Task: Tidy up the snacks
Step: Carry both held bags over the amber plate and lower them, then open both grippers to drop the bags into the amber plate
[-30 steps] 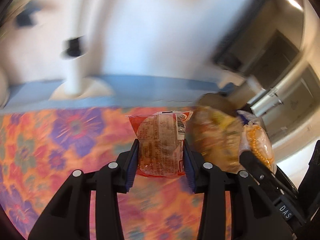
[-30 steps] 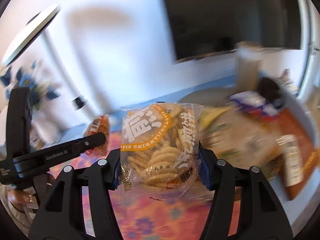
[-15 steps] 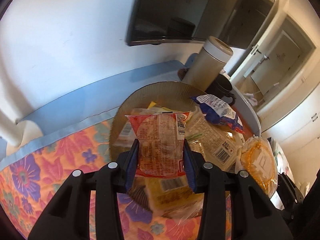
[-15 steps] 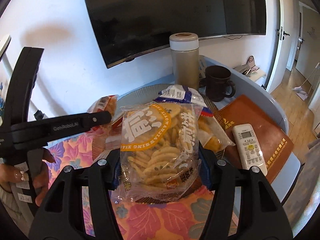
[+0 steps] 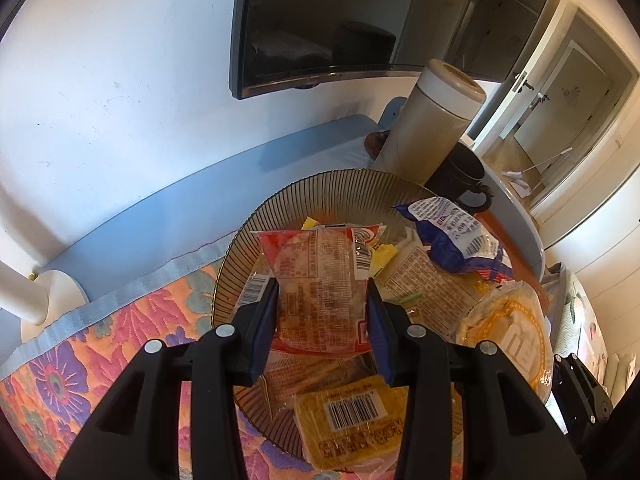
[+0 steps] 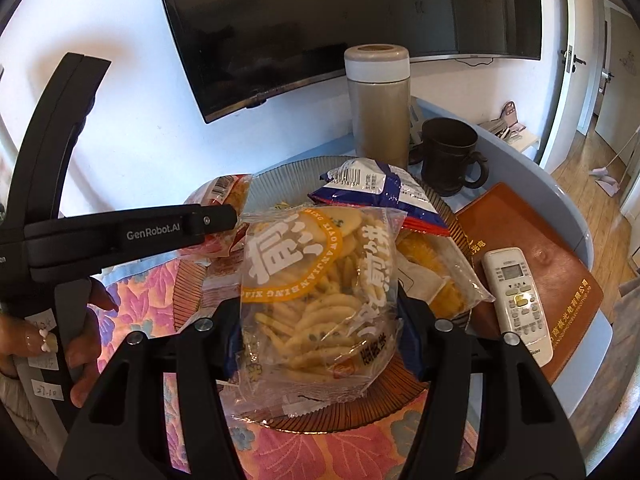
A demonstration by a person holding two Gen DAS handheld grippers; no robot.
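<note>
My left gripper (image 5: 322, 324) is shut on a red snack packet (image 5: 320, 292) and holds it above a ribbed brown glass plate (image 5: 320, 188) that holds several snack packets. My right gripper (image 6: 316, 332) is shut on a clear bag of crackers (image 6: 320, 292) with an orange label, held over the near side of the same plate (image 6: 352, 416). The left gripper's arm (image 6: 120, 236) shows at the left of the right wrist view, with the red packet (image 6: 224, 196) at its tip. A blue packet (image 5: 452, 236) lies on the pile.
A tall beige flask (image 6: 378, 100) and a dark mug (image 6: 450, 152) stand behind the plate. A white remote (image 6: 518, 304) lies on a brown folder (image 6: 560, 280) at the right. A floral cloth (image 5: 80, 360) covers the table. A TV (image 6: 320, 20) hangs on the wall.
Both grippers have swung right, from over the floral cloth to above the plate, each still holding its packet. Both have edged a little closer to the plate in the last half second.
</note>
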